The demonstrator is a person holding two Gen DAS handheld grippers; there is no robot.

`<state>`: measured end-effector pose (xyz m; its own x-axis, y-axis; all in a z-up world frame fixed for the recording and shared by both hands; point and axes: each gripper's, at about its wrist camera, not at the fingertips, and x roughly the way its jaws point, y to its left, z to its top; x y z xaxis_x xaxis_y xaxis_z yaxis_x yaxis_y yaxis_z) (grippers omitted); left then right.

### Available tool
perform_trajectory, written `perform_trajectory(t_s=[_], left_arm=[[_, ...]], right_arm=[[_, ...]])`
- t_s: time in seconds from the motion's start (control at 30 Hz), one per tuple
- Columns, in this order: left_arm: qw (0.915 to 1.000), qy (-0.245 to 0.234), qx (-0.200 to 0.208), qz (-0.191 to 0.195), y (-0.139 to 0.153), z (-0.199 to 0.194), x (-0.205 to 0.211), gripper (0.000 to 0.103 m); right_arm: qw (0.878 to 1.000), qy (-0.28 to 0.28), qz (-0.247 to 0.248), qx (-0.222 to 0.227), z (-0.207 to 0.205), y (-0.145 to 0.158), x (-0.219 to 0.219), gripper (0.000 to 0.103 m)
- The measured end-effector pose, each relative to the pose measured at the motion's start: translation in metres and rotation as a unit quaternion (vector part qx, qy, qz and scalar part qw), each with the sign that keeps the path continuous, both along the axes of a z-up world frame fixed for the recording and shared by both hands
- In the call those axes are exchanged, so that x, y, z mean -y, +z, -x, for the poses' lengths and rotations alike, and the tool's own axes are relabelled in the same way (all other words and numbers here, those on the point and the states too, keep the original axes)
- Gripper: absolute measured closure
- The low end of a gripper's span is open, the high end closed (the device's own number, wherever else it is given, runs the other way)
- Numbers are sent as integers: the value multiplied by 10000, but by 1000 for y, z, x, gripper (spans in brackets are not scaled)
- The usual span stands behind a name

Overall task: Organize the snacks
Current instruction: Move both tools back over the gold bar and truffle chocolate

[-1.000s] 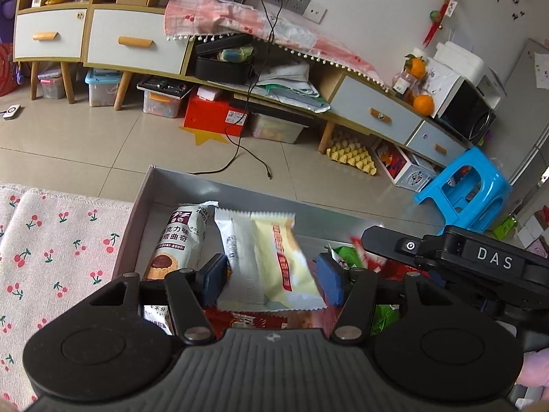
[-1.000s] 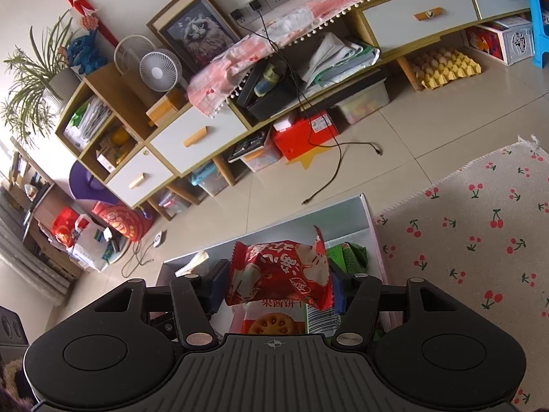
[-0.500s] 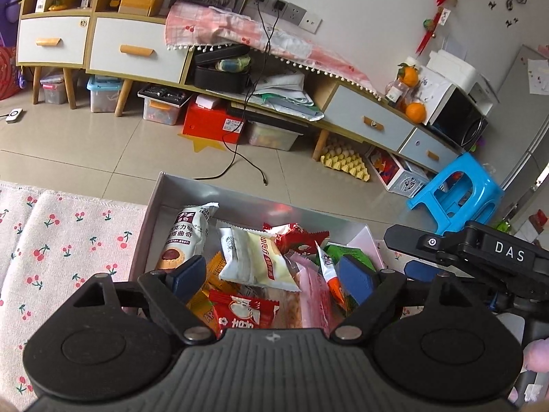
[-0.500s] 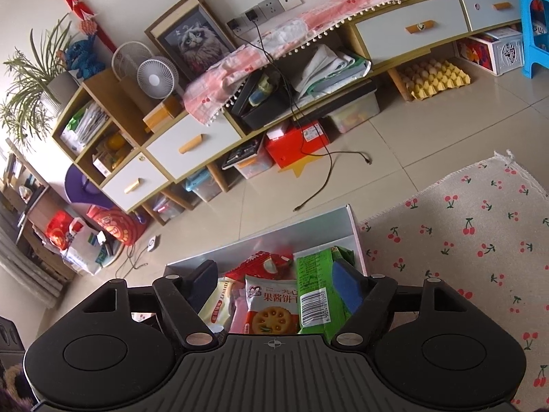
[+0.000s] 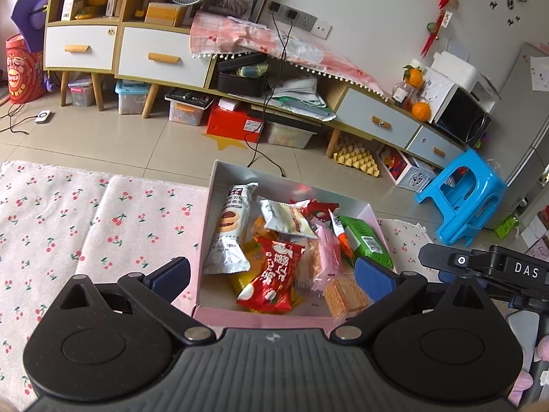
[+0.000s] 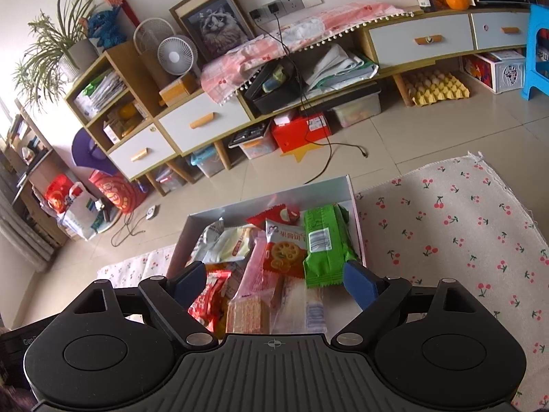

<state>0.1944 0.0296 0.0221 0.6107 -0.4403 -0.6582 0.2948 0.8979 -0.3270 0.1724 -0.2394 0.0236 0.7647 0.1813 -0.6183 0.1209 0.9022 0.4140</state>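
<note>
An open box (image 5: 219, 185) (image 6: 353, 199) with pale walls sits on the cherry-print cloth, filled with several snack packets. Among them are a white biscuit roll (image 5: 228, 230), a cream-and-yellow packet (image 5: 286, 218) (image 6: 233, 243), a red packet (image 5: 274, 278) and a green packet (image 5: 363, 240) (image 6: 324, 247). My left gripper (image 5: 271, 276) hovers above the box's near end, its jaws opening, with nothing held between them. My right gripper (image 6: 274, 279) hovers over the same box, jaws also opening and holding nothing. The right gripper's black body (image 5: 494, 267) shows at the right of the left wrist view.
The cherry-print cloth (image 5: 85, 226) (image 6: 463, 213) spreads on both sides of the box. Beyond lie a tiled floor (image 5: 120, 140), a long low cabinet (image 5: 377, 120) with drawers, a black cable (image 6: 326, 158), a red box (image 5: 236, 123) and a blue stool (image 5: 459, 199).
Both grippers let go of their packets, the cream-yellow one and the red one, which now lie in the box. Both jaws widened and both grippers pulled back and up from the box.
</note>
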Motion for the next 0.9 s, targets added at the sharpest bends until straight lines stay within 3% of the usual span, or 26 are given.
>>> perform_trajectory(t_s=[0.2,0.53,0.77,0.9], left_arm=[[9996,55,-13,-291,-1,23,-14,1],[9985,208,-115,-491,-6,51,-31,1],[9973,171,-94,-703,-21,69,-42,1],[9957,138,-140,-900,-32,76,-53,1]], right_arm=[[9991,245,317,-100,27,4,-20,11],[9972,530,444,-289,65,-3,-45,10],[9965,589,535,-263,84,-17,-53,10],[9918,1000,686,-392,94,-33,-63,9]])
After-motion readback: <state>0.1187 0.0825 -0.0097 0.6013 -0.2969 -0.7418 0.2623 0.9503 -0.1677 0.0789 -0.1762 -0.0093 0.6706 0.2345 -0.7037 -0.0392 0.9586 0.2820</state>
